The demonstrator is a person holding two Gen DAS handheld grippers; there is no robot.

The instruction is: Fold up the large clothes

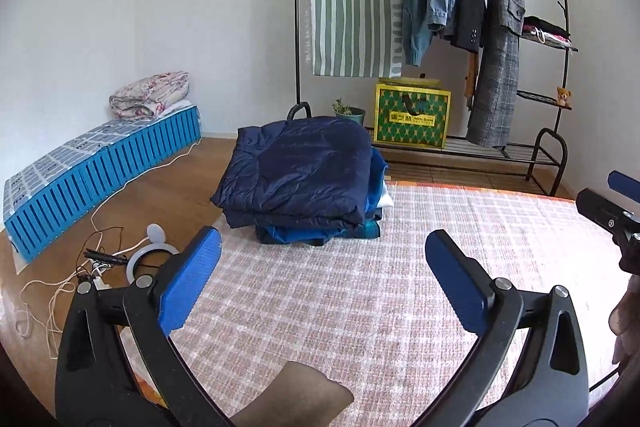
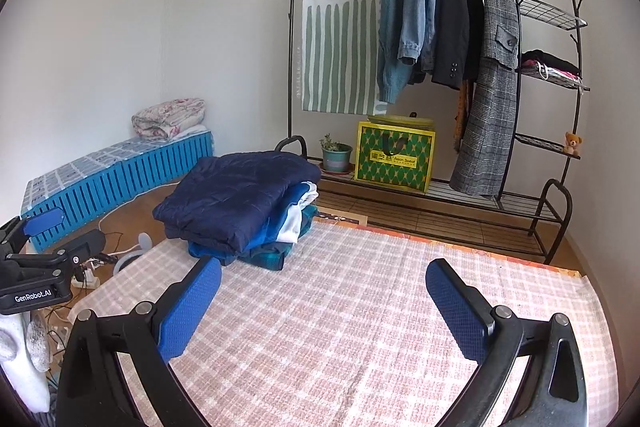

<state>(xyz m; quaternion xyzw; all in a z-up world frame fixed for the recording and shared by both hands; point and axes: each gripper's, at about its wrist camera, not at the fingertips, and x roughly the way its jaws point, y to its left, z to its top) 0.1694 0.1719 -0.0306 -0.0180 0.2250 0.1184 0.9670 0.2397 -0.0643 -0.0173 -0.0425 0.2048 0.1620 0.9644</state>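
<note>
Your left gripper point(image 1: 322, 247) and right gripper point(image 2: 323, 277): both spread, empty, above pink checked woven mat point(image 2: 360, 327); folded navy quilted jacket point(image 2: 236, 195) tops stack at mat's far-left corner, seemingly.

Yellow-green box point(image 2: 394, 157), teddy bear point(image 2: 573, 143)

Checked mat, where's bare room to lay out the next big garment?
The checked mat is bare from the open tongs up to the clothes rack. Its far-left corner is crowded by the folded clothes pile, with cables on the floor beyond.

Hovering above checked mat point(image 1: 360, 307), left gripper point(image 1: 322, 247) gaping wide, gripping nothing; right gripper point(image 2: 323, 277) likewise spread, empty, alongside over same mat.
</note>
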